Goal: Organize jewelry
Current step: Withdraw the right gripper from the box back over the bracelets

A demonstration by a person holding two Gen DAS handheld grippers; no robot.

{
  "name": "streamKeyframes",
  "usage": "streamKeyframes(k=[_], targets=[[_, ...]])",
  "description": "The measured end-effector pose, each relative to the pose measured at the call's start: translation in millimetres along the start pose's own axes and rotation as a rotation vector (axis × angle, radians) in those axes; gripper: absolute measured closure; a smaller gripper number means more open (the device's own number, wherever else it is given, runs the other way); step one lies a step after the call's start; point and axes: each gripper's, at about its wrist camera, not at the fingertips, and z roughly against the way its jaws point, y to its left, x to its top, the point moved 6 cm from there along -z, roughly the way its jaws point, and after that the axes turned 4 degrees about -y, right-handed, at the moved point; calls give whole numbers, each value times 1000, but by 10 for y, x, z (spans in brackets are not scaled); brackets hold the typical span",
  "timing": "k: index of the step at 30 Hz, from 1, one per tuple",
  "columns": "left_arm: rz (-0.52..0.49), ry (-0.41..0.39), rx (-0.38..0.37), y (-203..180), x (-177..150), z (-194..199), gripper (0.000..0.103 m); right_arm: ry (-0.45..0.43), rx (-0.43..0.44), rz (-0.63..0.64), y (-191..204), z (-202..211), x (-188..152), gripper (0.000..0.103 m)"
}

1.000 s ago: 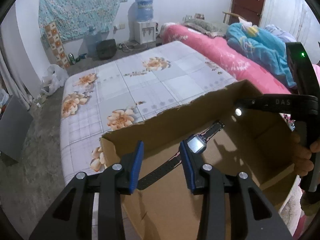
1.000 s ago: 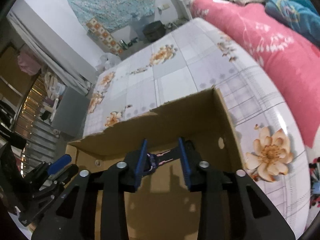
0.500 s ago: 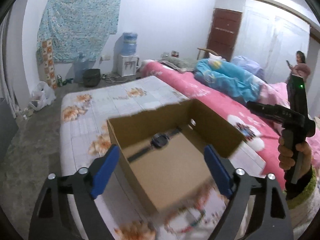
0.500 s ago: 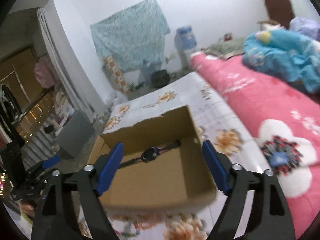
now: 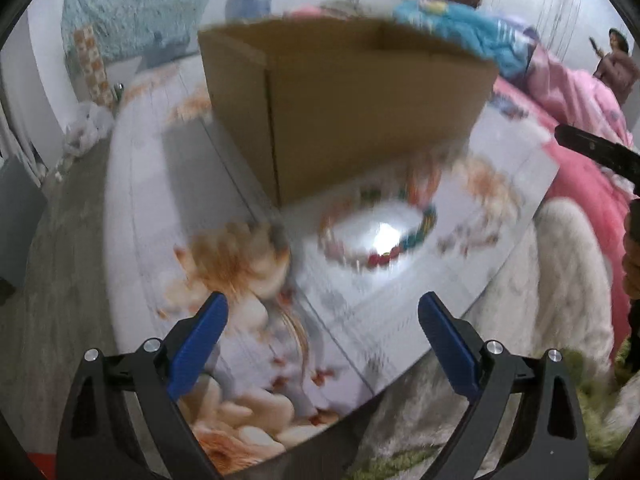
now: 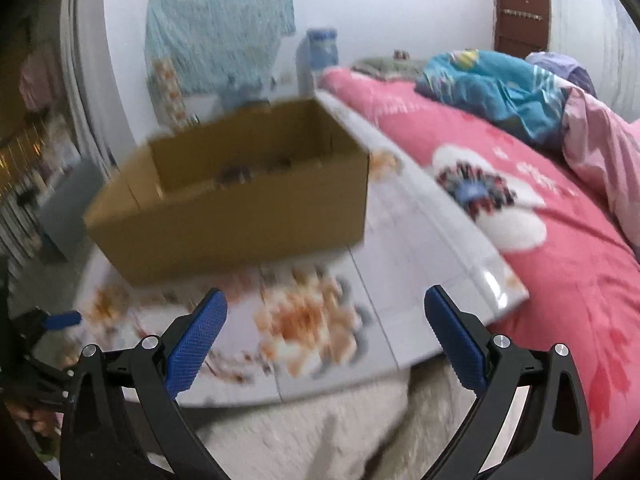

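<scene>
A brown cardboard box [image 5: 340,100] stands on the floral-covered table [image 5: 160,200]. In front of it lies a ring of multicoloured beads [image 5: 424,224], blurred, with a bright glare inside it. My left gripper [image 5: 322,308] hovers just short of the beads, its jaws opening wide with nothing between them. My right gripper [image 6: 326,300] hangs over the table's near edge in front of the box [image 6: 240,200], its jaws also opening and empty. A dark blurred shape, seemingly a watch [image 6: 236,174], lies inside the box. Each gripper shows at the edge of the other's view.
A pink flowered bed cover [image 6: 560,260] with a blue blanket [image 6: 500,92] lies right of the table. A white fluffy cloth [image 5: 560,280] hangs below the table's near edge. A person [image 5: 618,64] stands far right. A water dispenser [image 6: 320,52] stands by the back wall.
Both grippers let go of the watches inside the box, opened wide and pulled back out of it. The left one now hangs low over the beads in front of the box.
</scene>
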Motion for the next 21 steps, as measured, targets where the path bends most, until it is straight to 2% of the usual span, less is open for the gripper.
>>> streamKeyframes(k=[5,7,15,21], targets=[[-63,45,63,-74,-126,-238,9,33,-25,-12,-2,-50,-270,8],[-74,23,66,-88,-104,-270,7,23,-45,13,24,-56,-275,8],[-51,17,59,-45,-23,-335,5,-75,-85,92,142,119,-198,8],[-36,58,66,-47,-8,-350,5,-170,-119,112,109,244,-55,8]])
